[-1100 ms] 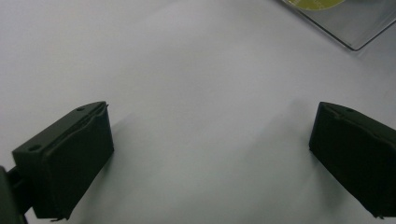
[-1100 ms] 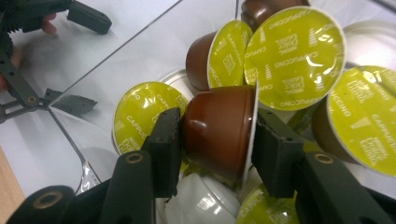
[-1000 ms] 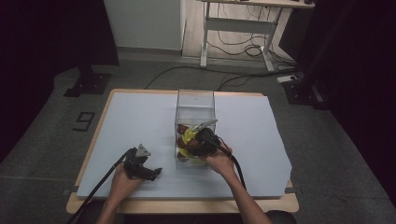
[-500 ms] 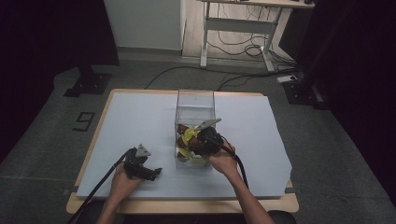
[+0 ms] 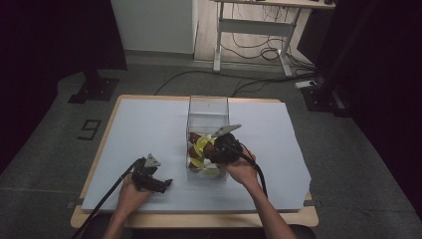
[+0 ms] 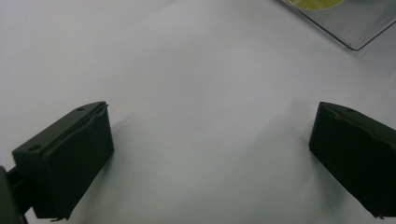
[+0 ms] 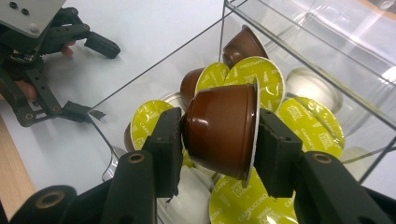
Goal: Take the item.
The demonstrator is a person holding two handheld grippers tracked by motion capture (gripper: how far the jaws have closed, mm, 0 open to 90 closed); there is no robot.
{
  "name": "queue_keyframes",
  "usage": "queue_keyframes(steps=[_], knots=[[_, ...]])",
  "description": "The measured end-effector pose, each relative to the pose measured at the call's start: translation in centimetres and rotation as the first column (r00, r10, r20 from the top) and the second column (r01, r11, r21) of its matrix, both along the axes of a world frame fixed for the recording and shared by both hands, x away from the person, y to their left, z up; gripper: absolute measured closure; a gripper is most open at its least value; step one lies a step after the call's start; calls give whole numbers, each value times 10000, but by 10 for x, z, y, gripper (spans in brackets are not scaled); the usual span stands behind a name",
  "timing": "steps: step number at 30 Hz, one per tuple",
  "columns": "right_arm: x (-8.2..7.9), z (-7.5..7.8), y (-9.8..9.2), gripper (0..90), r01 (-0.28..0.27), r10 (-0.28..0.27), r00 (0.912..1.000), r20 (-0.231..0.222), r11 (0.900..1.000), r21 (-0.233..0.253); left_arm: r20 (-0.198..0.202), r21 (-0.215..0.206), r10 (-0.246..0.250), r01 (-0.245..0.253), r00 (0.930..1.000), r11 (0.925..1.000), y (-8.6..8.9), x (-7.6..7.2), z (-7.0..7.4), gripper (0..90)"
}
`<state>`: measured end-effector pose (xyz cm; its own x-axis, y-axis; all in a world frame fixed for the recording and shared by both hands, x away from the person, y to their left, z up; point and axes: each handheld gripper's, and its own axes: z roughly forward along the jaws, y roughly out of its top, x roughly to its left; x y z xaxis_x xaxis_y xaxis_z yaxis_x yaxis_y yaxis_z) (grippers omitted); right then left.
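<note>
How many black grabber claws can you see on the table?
2. The left black two-jaw gripper rests open on the white table sheet, near the front edge. The right black two-jaw gripper is over the clear plastic box, clamping a brown coffee capsule.

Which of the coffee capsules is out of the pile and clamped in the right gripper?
The brown capsule lying on its side between the right gripper jaws, lid edge-on; the others lie loose in the clear box.

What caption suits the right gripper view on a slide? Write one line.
Right gripper clamps a brown coffee capsule above the clear box of capsules.
</note>
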<state>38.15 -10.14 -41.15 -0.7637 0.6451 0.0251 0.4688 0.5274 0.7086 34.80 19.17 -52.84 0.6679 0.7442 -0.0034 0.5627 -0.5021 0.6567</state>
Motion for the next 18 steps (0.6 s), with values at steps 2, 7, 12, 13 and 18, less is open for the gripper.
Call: queue_keyframes(steps=[2, 7, 12, 13, 18], knots=[[-1, 3, -1, 558, 16, -16, 10000, 65, 10000, 4, 3, -1, 1, -1, 10000, 10000, 0, 0, 0, 0], [-1, 6, -6, 559, 59, -59, 9999, 154, 10000, 30, 5, 6, -7, 7, 10000, 10000, 0, 0, 0, 0], [-1, 10, -11, 559, 199, -201, 9996, 175, 9998, 73, 7, 7, -5, 5, 10000, 10000, 0, 0, 0, 0], [-1, 12, -13, 559, 203, -205, 9995, 243, 9998, 88, 10, 13, -8, 8, 10000, 10000, 0, 0, 0, 0], [-1, 15, -17, 559, 339, -341, 9991, 258, 9994, 95, 1, 2, 0, 0, 10000, 10000, 0, 0, 0, 0]])
